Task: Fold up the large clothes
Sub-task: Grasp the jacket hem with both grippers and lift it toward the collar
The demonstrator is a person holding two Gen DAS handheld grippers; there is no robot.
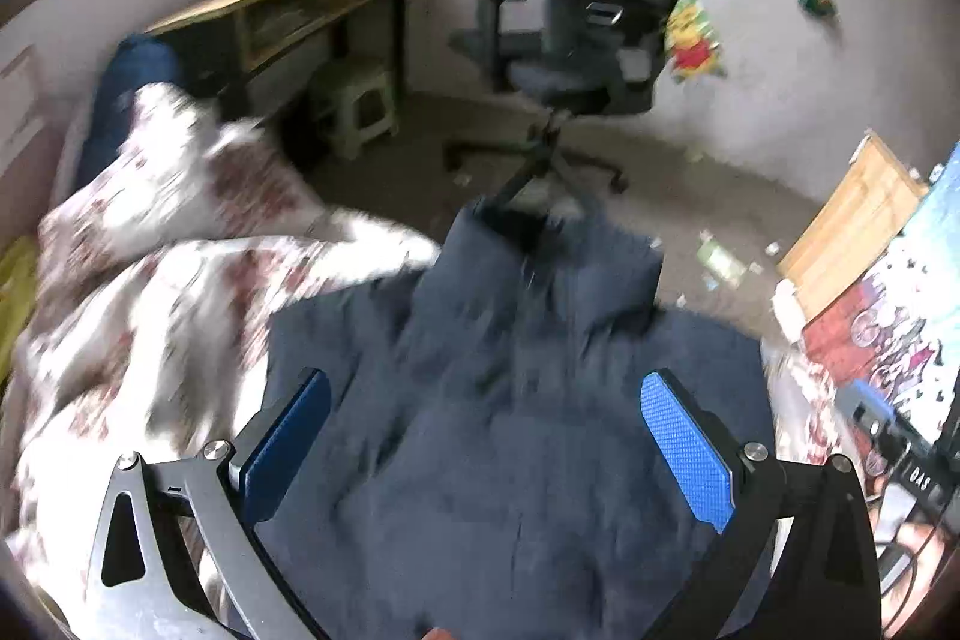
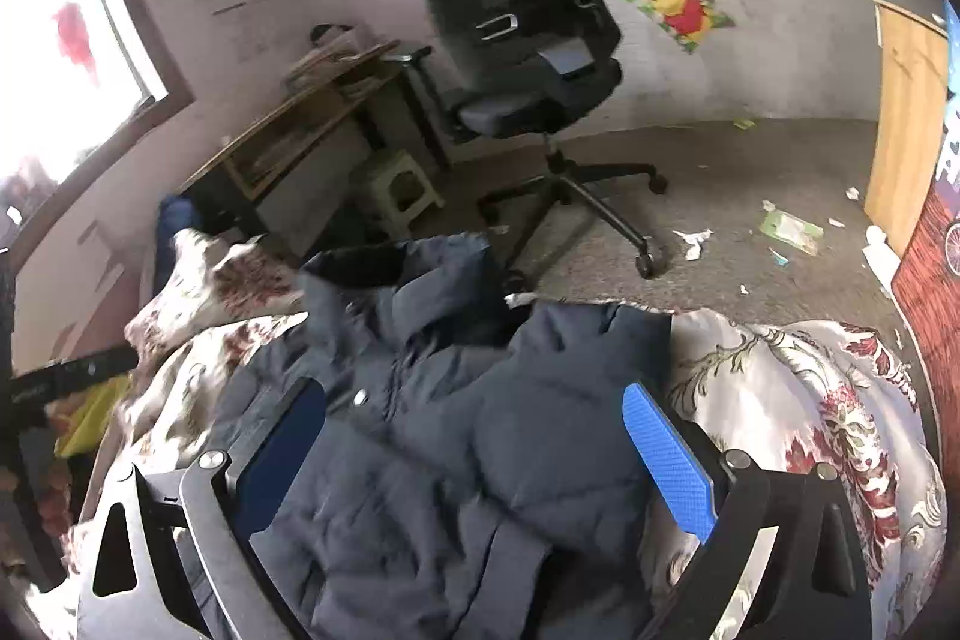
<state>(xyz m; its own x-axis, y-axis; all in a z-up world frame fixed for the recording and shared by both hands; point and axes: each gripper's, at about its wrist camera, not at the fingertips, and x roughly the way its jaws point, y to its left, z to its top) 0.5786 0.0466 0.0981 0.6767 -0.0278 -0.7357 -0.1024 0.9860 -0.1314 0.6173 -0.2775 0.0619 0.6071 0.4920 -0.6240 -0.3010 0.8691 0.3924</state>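
Note:
A dark navy padded jacket lies spread on a bed covered by a white and red floral quilt. Its collar points toward the foot of the bed. My left gripper is open above the jacket's middle, with nothing between its blue pads. In the right wrist view the same jacket lies with one sleeve folded across the front. My right gripper is open above it and holds nothing. The left view is blurred.
A black office chair stands on the carpet beyond the bed. A wooden desk and a small stool stand by the wall at left. Scraps of litter lie on the floor. A wooden door is at right.

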